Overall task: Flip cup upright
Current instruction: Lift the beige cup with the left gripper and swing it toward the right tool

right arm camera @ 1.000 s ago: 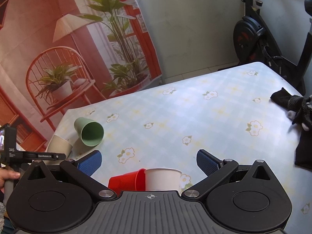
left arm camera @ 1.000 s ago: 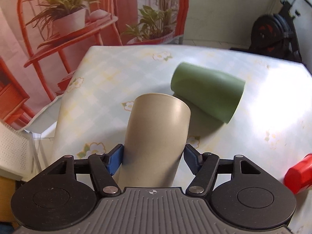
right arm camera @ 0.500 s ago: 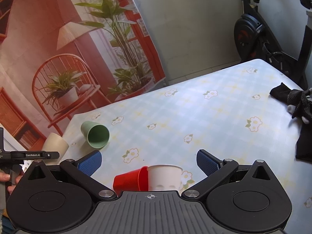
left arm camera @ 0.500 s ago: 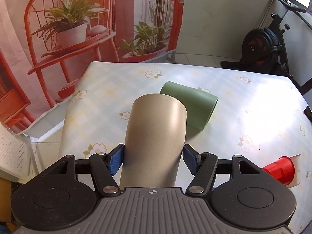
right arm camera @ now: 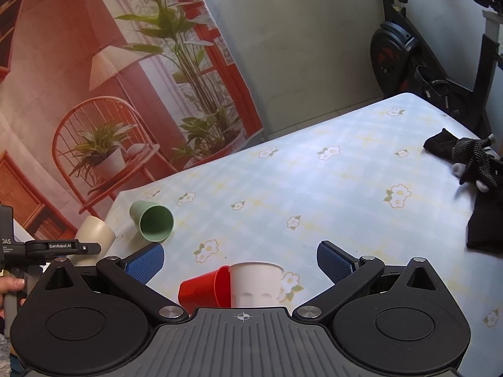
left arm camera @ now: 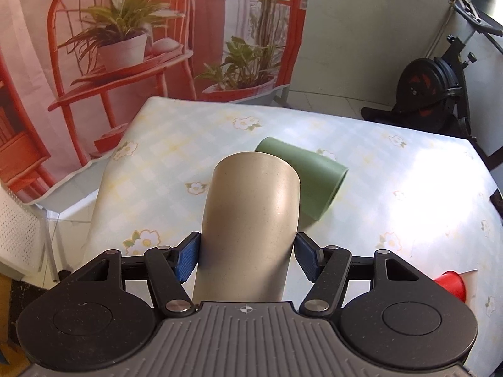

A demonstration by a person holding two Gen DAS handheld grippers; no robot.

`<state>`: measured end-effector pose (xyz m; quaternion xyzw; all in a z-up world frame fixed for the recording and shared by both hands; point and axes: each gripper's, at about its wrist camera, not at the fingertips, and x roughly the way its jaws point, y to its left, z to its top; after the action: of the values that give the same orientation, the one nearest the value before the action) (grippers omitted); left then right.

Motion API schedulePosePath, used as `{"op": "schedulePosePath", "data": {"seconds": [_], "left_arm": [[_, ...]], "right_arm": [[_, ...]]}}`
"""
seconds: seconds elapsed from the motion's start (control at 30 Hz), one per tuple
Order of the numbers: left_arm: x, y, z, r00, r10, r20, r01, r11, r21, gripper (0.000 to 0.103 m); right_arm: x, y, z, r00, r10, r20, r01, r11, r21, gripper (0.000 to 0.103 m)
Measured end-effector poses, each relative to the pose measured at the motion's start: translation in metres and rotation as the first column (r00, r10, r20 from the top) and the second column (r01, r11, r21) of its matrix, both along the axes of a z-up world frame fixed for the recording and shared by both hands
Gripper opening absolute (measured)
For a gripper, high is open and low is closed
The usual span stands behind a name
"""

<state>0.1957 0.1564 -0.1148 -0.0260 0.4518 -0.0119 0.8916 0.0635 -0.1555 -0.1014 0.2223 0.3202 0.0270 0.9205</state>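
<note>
My left gripper (left arm camera: 246, 256) is shut on a beige cup (left arm camera: 248, 223) and holds it above the table's left end, its closed base pointing away from the camera. The same cup shows in the right wrist view (right arm camera: 94, 234), held by the left gripper (right arm camera: 59, 246). A green cup (left arm camera: 309, 179) lies on its side just beyond it; in the right wrist view (right arm camera: 154, 224) its mouth faces me. My right gripper (right arm camera: 240, 259) is open and empty above a red cup (right arm camera: 201, 289) lying on its side and a white cup (right arm camera: 256, 284).
The table (right arm camera: 330, 194) has a pale flowered cloth. Black gloves and cloth (right arm camera: 481, 185) lie at its right end. An exercise bike (right arm camera: 408, 59) stands beyond the table. A plant-print backdrop (left arm camera: 125, 47) hangs behind the left edge. The red cup also shows in the left wrist view (left arm camera: 451, 284).
My left gripper has lifted the beige cup and tilted; the table and green cup look farther away. The right gripper has shifted slightly, still open.
</note>
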Motion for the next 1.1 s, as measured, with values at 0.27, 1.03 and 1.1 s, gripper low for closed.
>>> {"op": "schedulePosePath", "data": {"seconds": [0.27,1.03,1.1], "left_arm": [[-0.024,-0.023,0.018,0.999,0.010,0.041,-0.009,1.000,-0.013,0.067],[-0.067,-0.273,-0.052,0.958,-0.287,0.006,0.279,0.923,-0.264,0.067],[-0.060,-0.283,-0.061,0.961,-0.275,-0.014,0.262,0.928,-0.263,0.067]], "right_arm": [[-0.003,-0.011,0.001,1.000,-0.008,0.004,0.008,1.000,-0.024,0.103],[-0.020,-0.126,-0.016,0.993,-0.100,-0.066,0.084,0.974,-0.211,0.103],[-0.022,-0.136,-0.023,0.990,-0.117,-0.078,0.099,0.974,-0.203,0.103]]}}
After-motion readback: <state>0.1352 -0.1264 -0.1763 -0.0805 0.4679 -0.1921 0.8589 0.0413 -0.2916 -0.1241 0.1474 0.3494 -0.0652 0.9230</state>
